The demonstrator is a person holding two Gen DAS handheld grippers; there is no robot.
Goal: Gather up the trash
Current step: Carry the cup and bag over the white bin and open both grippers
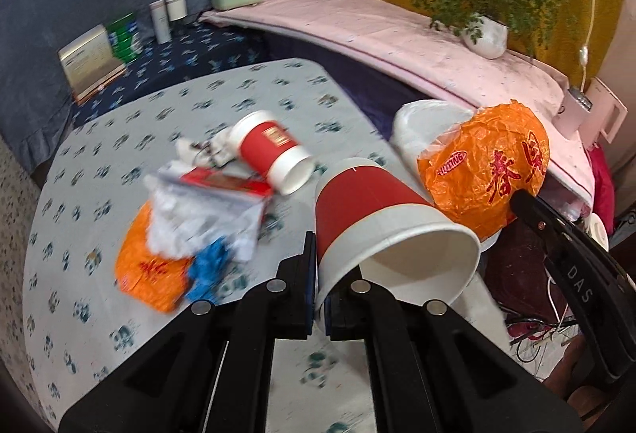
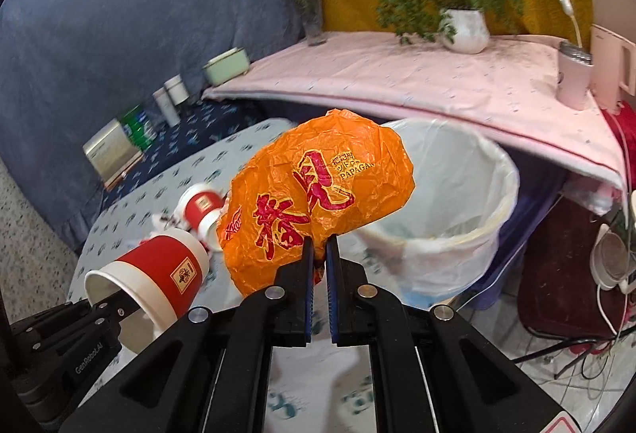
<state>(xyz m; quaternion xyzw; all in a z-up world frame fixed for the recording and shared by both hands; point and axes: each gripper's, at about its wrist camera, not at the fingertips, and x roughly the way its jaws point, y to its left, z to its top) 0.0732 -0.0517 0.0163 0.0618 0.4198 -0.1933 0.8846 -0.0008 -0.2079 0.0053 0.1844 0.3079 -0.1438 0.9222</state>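
Left jaws (image 1: 317,274) clench a red cup's (image 1: 369,218) rim; right jaws (image 2: 320,254) grip an orange wrapper (image 2: 314,198)

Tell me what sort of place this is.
Probably a lived-in home room: a patterned table strewn with trash, a lined bin beside it, and a cloth-covered ledge with a potted plant.

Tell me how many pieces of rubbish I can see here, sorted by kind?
Red paper cups: 2, held cup, lying cup
Orange wrappers: 2, held wrapper, table wrapper
White crumpled tissue: 1
Blue scrap: 1
Red-and-white packet: 1
Total: 7
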